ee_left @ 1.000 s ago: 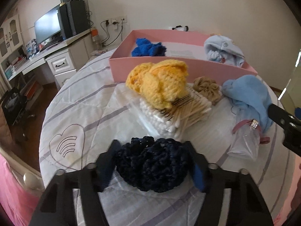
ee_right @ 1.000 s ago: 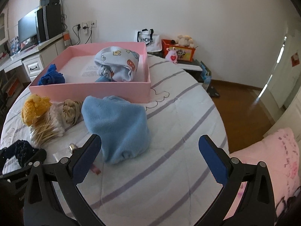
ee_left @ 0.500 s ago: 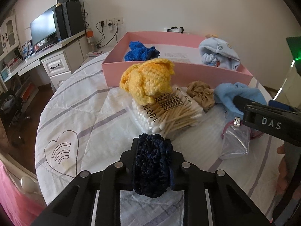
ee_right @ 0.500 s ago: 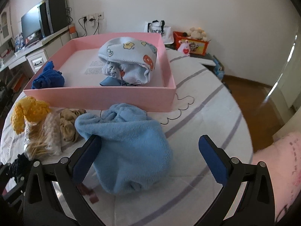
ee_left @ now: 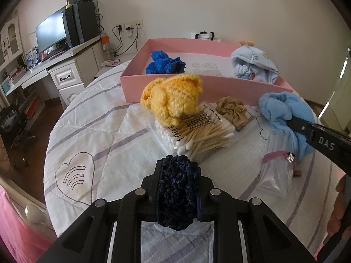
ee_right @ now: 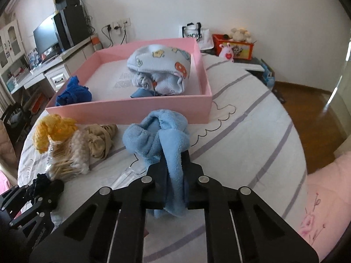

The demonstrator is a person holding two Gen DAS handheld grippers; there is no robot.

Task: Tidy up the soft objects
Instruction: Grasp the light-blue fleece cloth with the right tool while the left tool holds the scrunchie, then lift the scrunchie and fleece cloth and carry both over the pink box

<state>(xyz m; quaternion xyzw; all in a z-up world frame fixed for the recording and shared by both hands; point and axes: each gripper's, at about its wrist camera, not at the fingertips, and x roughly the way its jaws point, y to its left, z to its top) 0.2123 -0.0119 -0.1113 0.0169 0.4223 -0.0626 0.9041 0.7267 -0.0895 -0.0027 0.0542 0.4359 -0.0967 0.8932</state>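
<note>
Here both tongs are clenched, each on one soft thing, probably so that both can go together into the pink box (ee_right: 153, 107), where a blue knit piece (ee_right: 73, 93) and a printed baby garment (ee_right: 161, 71) already lie. The left gripper (ee_left: 178, 194) squeezes the dark navy knit ball (ee_left: 178, 191) between its pads, low over the bedcover (ee_left: 92, 129). The right gripper (ee_right: 174, 176) pinches the light blue fleece cloth (ee_right: 158, 135), which bunches ahead of the fingers, just before the box wall.

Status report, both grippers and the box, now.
Left hand-held gripper shut on navy scrunchie. Right shut on blue fleece. Pink box ahead, path clear.
</note>
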